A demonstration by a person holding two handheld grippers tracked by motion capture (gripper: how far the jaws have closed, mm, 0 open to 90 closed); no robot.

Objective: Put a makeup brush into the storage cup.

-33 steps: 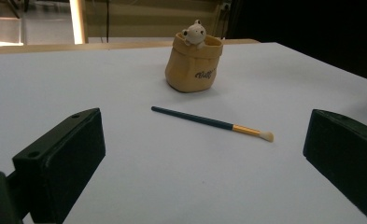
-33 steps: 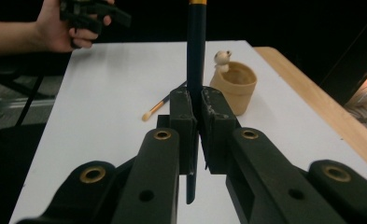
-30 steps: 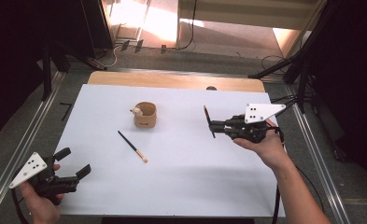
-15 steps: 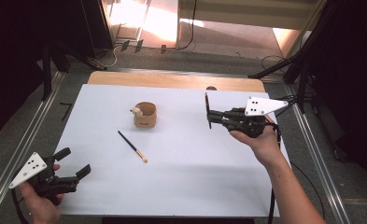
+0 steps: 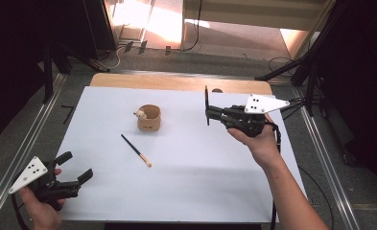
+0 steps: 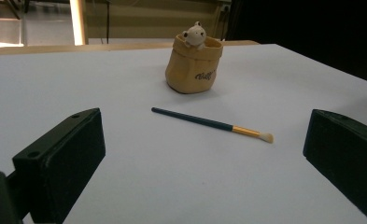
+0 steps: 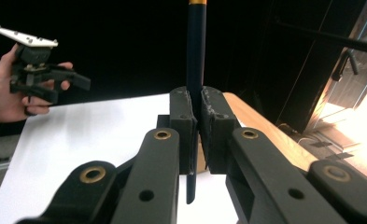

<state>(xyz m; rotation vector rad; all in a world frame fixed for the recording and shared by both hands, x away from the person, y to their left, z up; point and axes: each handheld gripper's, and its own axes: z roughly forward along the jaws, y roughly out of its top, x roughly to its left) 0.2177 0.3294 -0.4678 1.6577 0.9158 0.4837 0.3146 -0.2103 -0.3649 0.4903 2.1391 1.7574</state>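
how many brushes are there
2. One brush lies loose on the white table, in front of the small pot. The other brush is clamped upright in the right gripper jaws. The pot's inside is hidden.

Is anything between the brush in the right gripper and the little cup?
Nothing visible. The right gripper holds its brush above bare white table, and the cup sits open-topped to its left.

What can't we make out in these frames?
- Held brush: its tip is cut off by the top edge of the right gripper view; in the high view it is too thin to read.
- Inside of the pot: hidden by its own wall in both views.
- Lettering on the pot: too blurred in the left gripper view to read.
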